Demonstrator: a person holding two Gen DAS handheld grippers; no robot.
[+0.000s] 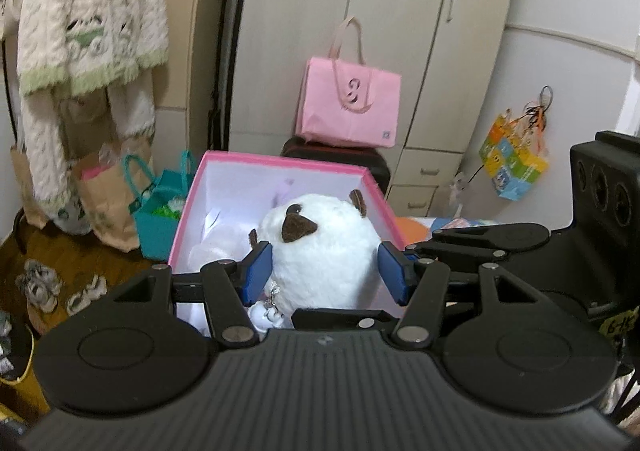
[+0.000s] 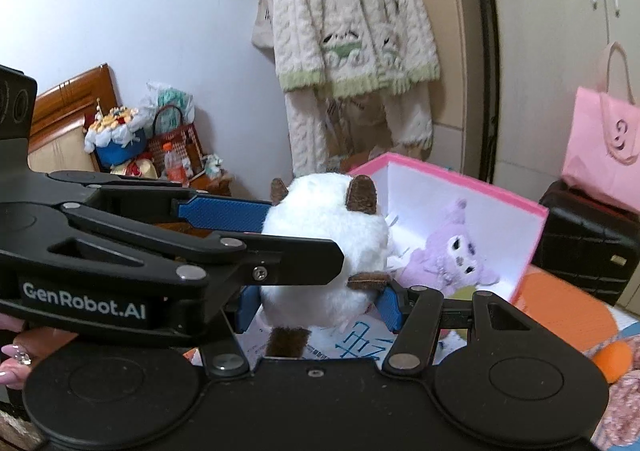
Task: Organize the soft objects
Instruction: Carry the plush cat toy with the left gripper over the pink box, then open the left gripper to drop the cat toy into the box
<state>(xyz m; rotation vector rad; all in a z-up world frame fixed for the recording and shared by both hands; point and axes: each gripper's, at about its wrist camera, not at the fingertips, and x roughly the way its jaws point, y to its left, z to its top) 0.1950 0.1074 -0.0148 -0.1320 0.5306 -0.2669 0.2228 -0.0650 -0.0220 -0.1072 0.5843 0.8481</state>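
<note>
A round white plush toy (image 1: 324, 251) with a brown nose and brown ears hangs over a pink box (image 1: 280, 163) with a white inside. My left gripper (image 1: 325, 271) is shut on it, blue pads pressing its two sides. In the right wrist view my right gripper (image 2: 318, 305) is shut on the lower body of the same white plush toy (image 2: 324, 223), and the left gripper (image 2: 304, 239) reaches in from the left across it. A purple plush (image 2: 452, 255) lies inside the pink box (image 2: 536, 239). A small white charm (image 1: 268, 315) dangles under the toy.
A pink bag (image 1: 348, 107) sits on a black suitcase (image 2: 588, 243) behind the box. A teal bag (image 1: 160, 211) and a brown paper bag (image 1: 108, 203) stand left of it. A cream fleece garment (image 2: 352, 39) hangs above. An orange cushion (image 2: 560, 307) lies on the right.
</note>
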